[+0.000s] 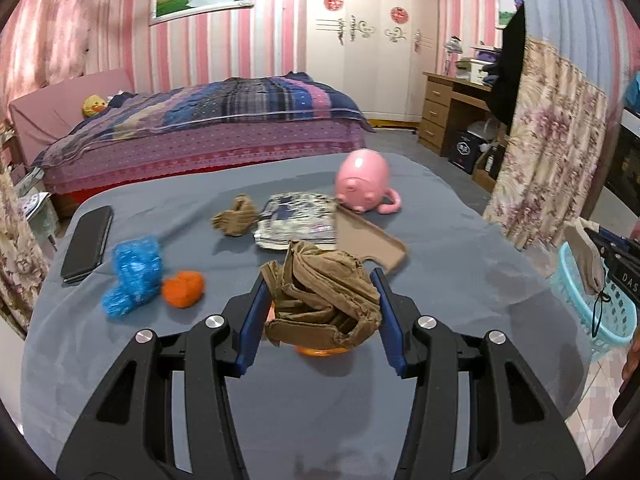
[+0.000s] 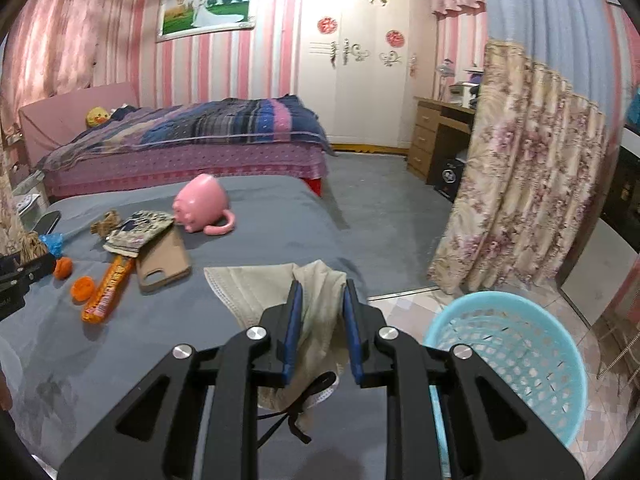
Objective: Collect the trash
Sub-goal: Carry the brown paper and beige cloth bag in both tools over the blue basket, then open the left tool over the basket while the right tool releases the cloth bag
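My left gripper (image 1: 320,280) is shut on a crumpled brown paper wad (image 1: 324,300) held just above the grey table (image 1: 440,280); an orange bit (image 1: 320,351) lies under it. My right gripper (image 2: 320,292) is shut on a beige face mask (image 2: 256,288) near the table's right edge, beside the light blue mesh trash basket (image 2: 516,344). That basket also shows at the right of the left wrist view (image 1: 576,280), with the mask (image 1: 586,256) hanging over it. A second brown wad (image 1: 236,218), a blue crumpled wrapper (image 1: 134,276) and orange peel (image 1: 183,288) lie on the table.
A pink pig-shaped mug (image 1: 362,180), a patterned pouch (image 1: 298,220), a brown phone case (image 1: 370,242) and a black phone (image 1: 88,244) lie on the table. An orange snack wrapper (image 2: 110,288) lies left of the case. A floral curtain (image 2: 520,176) hangs right; a bed (image 1: 200,128) stands behind.
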`<state>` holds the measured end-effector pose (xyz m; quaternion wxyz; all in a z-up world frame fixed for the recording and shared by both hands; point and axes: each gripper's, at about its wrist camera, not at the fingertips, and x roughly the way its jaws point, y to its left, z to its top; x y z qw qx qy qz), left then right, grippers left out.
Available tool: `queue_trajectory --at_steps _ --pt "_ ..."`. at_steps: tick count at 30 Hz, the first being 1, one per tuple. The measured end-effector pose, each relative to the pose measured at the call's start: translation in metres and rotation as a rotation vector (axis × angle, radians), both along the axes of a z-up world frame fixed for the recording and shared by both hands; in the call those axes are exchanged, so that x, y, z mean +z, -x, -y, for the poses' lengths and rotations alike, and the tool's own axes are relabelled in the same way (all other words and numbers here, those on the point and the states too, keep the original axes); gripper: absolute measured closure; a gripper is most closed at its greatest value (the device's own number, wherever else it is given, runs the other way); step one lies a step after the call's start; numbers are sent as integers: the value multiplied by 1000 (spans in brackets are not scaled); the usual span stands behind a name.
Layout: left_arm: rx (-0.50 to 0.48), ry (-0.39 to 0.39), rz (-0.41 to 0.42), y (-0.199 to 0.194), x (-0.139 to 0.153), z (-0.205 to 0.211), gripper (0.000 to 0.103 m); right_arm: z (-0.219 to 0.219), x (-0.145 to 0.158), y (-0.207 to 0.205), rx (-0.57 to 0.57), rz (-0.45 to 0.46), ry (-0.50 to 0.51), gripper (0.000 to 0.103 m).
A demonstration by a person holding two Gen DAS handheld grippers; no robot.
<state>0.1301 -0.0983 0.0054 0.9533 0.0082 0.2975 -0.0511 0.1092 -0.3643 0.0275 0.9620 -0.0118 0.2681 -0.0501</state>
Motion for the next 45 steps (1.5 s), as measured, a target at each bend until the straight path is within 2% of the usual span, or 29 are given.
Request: queue_trajectory --at_steps 13,22,29,35,45 --pt "-107 -22 50 -4 23 73 54 76 4 20 -135 35 -20 82" --pt "-268 0 82 -4 27 150 54 131 7 45 -257 52 -6 82" --pt "-406 7 62 -4 11 216 54 174 2 69 -352 51 2 82" --pt "-474 11 31 -7 -7 260 54 207 -17 80 -422 25 -27 82" --pt "-574 6 -4 -9 -34 320 54 225 -40 84 -472 -3 -39 82"
